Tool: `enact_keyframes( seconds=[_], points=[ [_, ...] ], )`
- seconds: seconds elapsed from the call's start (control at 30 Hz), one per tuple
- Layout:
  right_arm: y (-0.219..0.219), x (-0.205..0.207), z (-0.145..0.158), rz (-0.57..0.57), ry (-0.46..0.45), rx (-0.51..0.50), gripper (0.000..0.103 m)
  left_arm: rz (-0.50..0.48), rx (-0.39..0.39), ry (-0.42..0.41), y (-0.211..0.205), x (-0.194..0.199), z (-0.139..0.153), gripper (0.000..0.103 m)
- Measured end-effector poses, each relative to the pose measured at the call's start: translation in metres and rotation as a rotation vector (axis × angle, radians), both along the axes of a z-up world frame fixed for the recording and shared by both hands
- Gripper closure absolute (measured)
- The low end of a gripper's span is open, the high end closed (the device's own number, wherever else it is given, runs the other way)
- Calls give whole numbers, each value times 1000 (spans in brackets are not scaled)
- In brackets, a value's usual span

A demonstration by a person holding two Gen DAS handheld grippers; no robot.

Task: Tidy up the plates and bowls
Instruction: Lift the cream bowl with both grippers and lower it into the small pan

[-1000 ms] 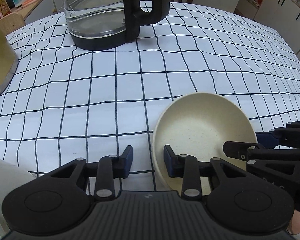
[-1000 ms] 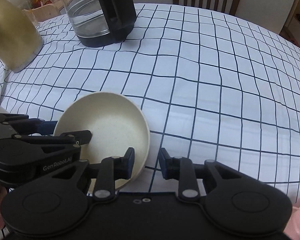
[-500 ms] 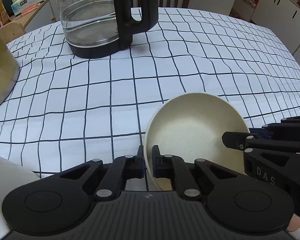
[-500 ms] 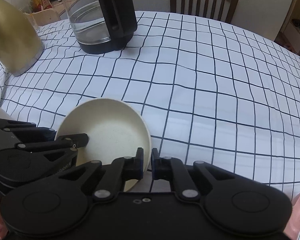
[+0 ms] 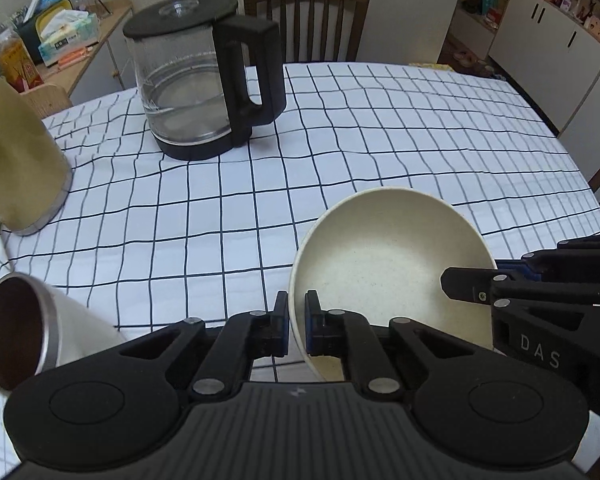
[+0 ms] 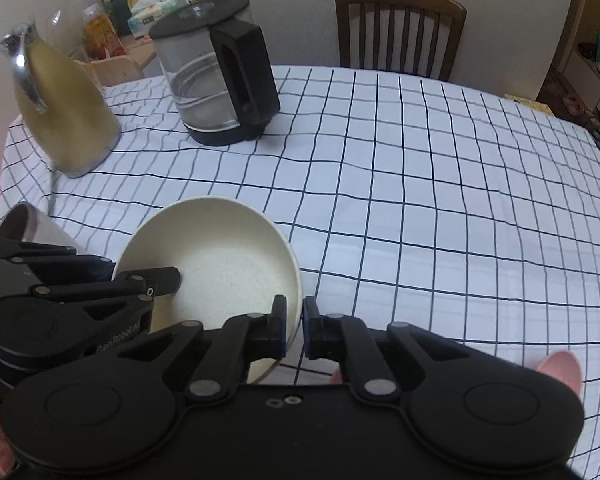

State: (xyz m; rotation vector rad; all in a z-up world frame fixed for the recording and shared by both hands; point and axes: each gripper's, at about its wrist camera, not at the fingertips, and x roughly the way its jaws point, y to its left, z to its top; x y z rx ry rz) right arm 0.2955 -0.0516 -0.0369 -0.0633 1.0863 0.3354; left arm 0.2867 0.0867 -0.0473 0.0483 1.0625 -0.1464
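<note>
Bowl [image 5: 388, 264], cream and faintly speckled, is up off the checked table [image 5: 380, 128] and tipped toward the cameras, caught on two opposite stretches of its rim at once. On its left side the left hand-held gripper [image 5: 296, 322] has its jaws pressed together on the thin wall, one blue-padded finger outside and one inside; on its right side the right hand-held gripper [image 6: 295, 326] pinches the rim in the same way. I judge the bowl light and stiff, likely a matte plastic or fibre ware that would not give under the pads, though a hard drop might chip it. The smooth rim is a narrow thing to hold, so it could swivel between the pads if only one grip carried it; two grips across from each other look steadier. Taking it low on the rim, where the wall is closest to straight, seems the best hold. Going left to right across the table behind it: a steel-lipped cup [image 5: 32, 332] lying on its side near the left edge, a yellow jug [image 5: 16, 160] with a metal handle, and a glass kettle [image 5: 196, 84] with a black handle and lid, all well apart from the bowl. For writing, the side of the right tool reads "DAS" in the left view, and the side of the left tool reads "GenRoboLA", partly cut off, in the right view. Labels on the boxes on the far shelf are too small to read.
</note>
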Motion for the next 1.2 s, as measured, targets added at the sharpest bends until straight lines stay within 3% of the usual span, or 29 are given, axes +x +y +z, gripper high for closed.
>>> enact_keyframes(
  seconds=[0.33, 0.5, 1.2],
  points=[
    [-17, -54, 43, 64, -46, 15, 93, 12, 28, -35, -20, -64, 38, 97],
    [-25, -83, 56, 101, -54, 23, 93, 25, 34, -28, -26, -93, 43, 97],
    [-23, -159, 8, 237, 59, -14, 92, 80, 80, 48, -36, -173, -10, 97]
  ],
)
